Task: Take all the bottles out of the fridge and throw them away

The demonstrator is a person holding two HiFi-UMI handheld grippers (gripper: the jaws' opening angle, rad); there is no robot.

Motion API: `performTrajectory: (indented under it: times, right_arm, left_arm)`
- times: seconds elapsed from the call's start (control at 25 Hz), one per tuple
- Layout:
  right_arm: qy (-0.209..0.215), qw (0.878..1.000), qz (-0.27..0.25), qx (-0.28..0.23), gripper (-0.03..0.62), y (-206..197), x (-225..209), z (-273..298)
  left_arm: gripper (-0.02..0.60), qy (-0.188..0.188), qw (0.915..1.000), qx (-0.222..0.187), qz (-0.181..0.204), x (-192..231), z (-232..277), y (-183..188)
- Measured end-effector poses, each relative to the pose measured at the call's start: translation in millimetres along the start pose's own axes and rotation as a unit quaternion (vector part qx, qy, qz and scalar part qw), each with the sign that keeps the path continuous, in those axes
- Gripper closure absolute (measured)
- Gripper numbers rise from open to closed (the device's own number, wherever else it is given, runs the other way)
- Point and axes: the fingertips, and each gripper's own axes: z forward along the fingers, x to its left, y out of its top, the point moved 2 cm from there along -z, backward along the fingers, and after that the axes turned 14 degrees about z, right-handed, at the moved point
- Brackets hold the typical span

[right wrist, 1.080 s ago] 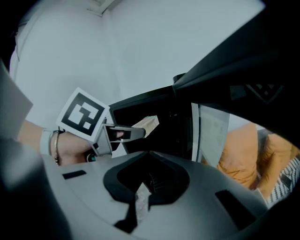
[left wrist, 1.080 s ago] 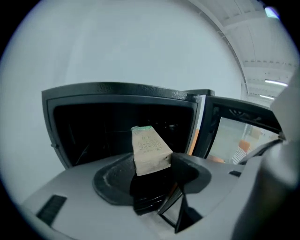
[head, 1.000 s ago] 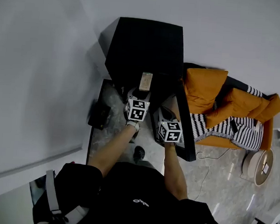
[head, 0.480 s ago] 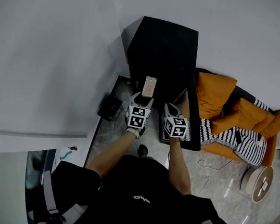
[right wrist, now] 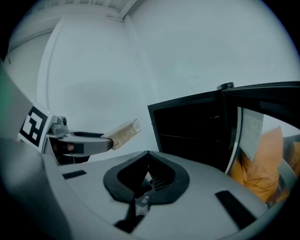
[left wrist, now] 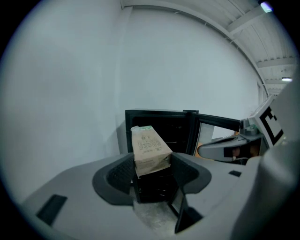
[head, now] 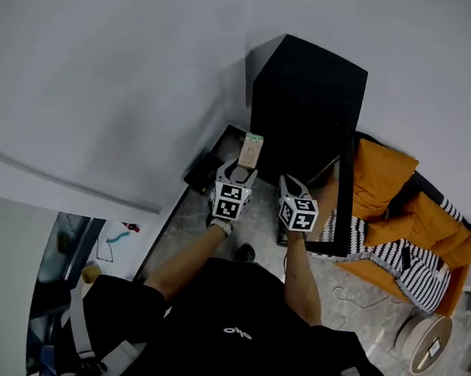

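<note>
My left gripper (head: 238,171) clamps a tan carton (head: 251,149) in front of the open black fridge (head: 307,100), while my right gripper (head: 289,182) is closed on nothing.

Inside the fridge (left wrist: 161,127) it is too dark to tell the contents (in every view). Print on the carton (left wrist: 149,149) is too small to read; its base is hidden inside the left hand-held gripper (left wrist: 152,169).

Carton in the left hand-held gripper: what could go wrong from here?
The left hand-held gripper pinches the carton only at its near end; most of it sticks out, so it might tilt or slip out. The fridge door stands open close beside the shut right hand-held gripper, which could bump it.
</note>
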Motion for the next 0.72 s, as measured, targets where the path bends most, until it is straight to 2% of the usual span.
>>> performTrajectory:
  times: [0.4, 0.72]
  right_arm:
    - [0.059, 0.997, -0.029, 0.027, 0.585, -5.1, 59.3, 52.4]
    - [0.079, 0.994, -0.05, 0.054, 0.585, -13.5, 97.2, 95.5]
  left_arm:
    - [0.333, 0.058, 0.9979, 0.022, -0.021, 61.1, -33.4, -42.8]
    - [0.333, 0.077, 0.9951, 0.042, -0.045, 111.5, -40.5, -86.8]
